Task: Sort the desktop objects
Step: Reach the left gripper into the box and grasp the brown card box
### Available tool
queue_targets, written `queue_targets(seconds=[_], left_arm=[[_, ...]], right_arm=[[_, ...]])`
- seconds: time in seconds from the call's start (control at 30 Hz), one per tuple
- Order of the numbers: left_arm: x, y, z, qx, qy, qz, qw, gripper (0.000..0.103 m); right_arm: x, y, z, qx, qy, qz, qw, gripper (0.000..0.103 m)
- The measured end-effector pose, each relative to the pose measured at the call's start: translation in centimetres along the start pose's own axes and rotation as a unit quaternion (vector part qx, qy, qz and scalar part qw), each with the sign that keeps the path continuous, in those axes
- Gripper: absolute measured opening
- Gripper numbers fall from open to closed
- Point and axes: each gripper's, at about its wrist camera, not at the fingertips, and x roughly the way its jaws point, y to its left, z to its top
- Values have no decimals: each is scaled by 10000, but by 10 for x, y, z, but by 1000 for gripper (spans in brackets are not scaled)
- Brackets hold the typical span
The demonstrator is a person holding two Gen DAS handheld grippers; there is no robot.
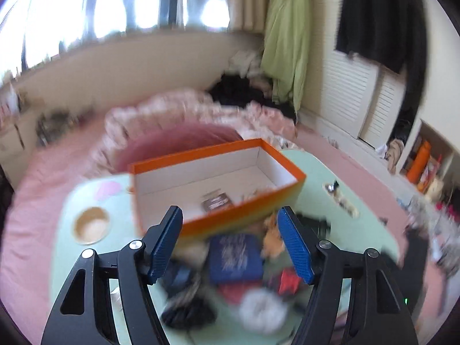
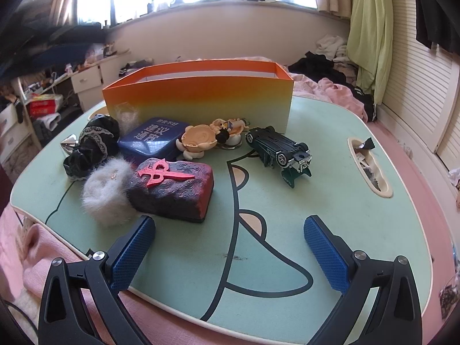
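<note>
An orange box (image 2: 198,97) stands open at the back of a mint-green lap table (image 2: 273,224). In the blurred left wrist view the box (image 1: 218,178) holds a small dark card (image 1: 217,201). In front of it lie a blue tin (image 2: 153,141), a red-and-black box (image 2: 172,189), a grey fur scrunchie (image 2: 106,195), a black lace scrunchie (image 2: 92,146), a peach figure piece (image 2: 199,139) and an upturned toy car (image 2: 279,149). My left gripper (image 1: 230,241) is open above the blue tin (image 1: 234,258). My right gripper (image 2: 230,253) is open and empty over the table's front.
A coaster-like round dish (image 1: 92,225) lies left of the box. A slot tray (image 2: 369,166) with small bits sits at the table's right edge. The table rests on a pink bed (image 2: 417,155). Drawers and clutter (image 2: 43,103) stand at left.
</note>
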Motion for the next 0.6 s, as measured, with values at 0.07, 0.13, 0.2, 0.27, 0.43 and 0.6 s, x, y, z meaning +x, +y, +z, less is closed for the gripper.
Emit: queue_targets(seconds=[0.07, 0.13, 0.2, 0.27, 0.43, 0.6], left_arm=[[39, 12, 18, -536, 364, 133, 9978, 69], [63, 19, 21, -762, 535, 369, 9950, 69], [84, 22, 17, -908, 695, 478, 9923, 69], [100, 24, 9, -944, 859, 560, 9902, 69], [105, 25, 1, -915, 750, 757, 9901, 69], [107, 28, 4, -938, 838, 700, 9896, 69]], right_arm=[[0, 1, 1, -11, -8, 19, 10000, 103], [1, 3, 2, -22, -13, 38, 10000, 103], [1, 5, 2, -35, -18, 54, 10000, 103], [1, 6, 3, -41, -15, 58, 10000, 103], [1, 6, 3, -64, -8, 84, 9999, 103], [1, 6, 3, -89, -5, 102, 9999, 103]])
